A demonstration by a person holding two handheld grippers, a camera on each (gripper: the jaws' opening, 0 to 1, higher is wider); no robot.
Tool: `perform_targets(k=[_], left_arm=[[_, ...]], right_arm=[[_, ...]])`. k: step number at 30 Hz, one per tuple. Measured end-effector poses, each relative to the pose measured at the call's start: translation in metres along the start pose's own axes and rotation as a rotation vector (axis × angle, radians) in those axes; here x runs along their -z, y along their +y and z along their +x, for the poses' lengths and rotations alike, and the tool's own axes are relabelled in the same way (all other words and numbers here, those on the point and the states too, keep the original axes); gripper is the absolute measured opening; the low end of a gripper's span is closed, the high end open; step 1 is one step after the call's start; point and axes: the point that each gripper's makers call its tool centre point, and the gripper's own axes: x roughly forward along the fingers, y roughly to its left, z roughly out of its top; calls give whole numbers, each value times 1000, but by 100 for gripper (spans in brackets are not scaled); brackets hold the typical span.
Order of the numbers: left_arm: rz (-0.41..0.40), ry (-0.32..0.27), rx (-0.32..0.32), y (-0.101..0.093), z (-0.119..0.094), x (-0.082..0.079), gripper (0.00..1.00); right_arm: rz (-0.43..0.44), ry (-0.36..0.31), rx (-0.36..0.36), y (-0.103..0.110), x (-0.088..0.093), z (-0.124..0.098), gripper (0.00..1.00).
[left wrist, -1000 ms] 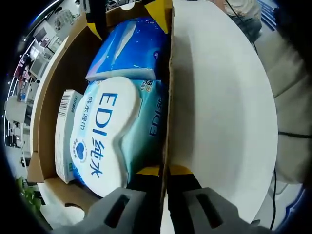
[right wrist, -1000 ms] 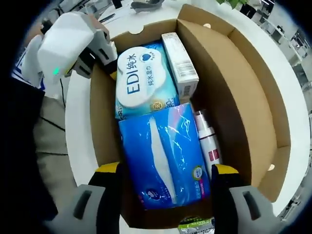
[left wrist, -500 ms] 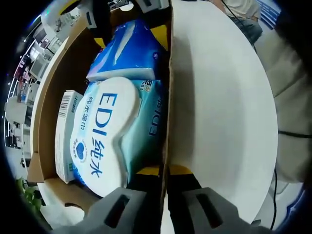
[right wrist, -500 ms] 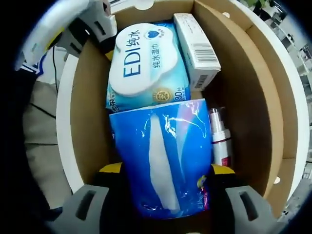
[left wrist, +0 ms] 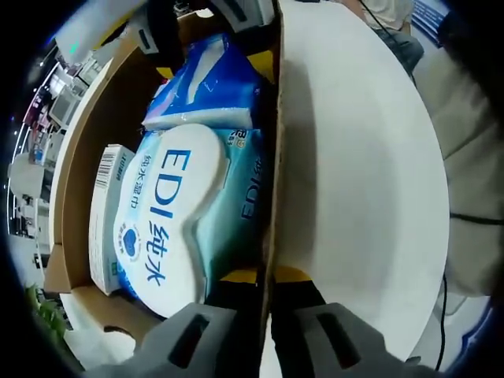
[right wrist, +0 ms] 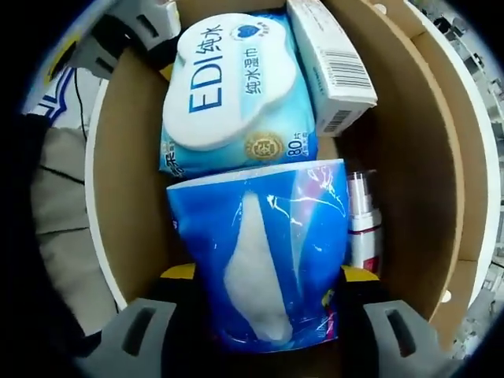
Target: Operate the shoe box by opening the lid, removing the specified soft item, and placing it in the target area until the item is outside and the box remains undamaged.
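Observation:
The brown shoe box (right wrist: 130, 197) stands open, its lid (right wrist: 441, 142) folded back. Inside, a blue soft tissue pack (right wrist: 260, 252) lies nearest me, with a white-and-teal EDI wipes pack (right wrist: 236, 87) beyond it. My right gripper (right wrist: 268, 274) is shut on the blue tissue pack, its yellow pads (right wrist: 179, 272) pressing the crumpled sides. My left gripper (left wrist: 265, 276) is shut on the box's side wall (left wrist: 270, 197), beside the EDI wipes pack (left wrist: 181, 213). From there the blue tissue pack (left wrist: 209, 87) bulges at the far end, under the right gripper (left wrist: 161, 35).
A small white carton (right wrist: 335, 67) and a white pump bottle (right wrist: 364, 228) lie along the lid side of the box. The box stands on a white round table (left wrist: 354, 181). My left gripper (right wrist: 130, 31) shows at the box's far corner. A person's clothing (left wrist: 465, 150) is beyond the table edge.
My right gripper has gone down into the box around the blue tissue pack, and its jaws have come in slightly; the pack now looks crumpled and bulged. My left gripper has held still on the wall.

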Motion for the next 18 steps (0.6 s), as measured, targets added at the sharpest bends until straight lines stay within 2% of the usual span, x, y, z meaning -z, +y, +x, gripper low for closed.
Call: perform_targets(k=[3,6,10,18], left_arm=[[1,0,1,0,0,0,1],[4,0,5,0,0,0,1],[5,-1,5,0,0,0,1],[11,-2,8,0,0,0,1]], right_arm=[[0,-3,9,-2,1,0,65],[3,-39,-2,-4,0,-4,60],[4,-48,7,-1,-1,-6,53],[-9,-86,23,-3,-2,-13,46]])
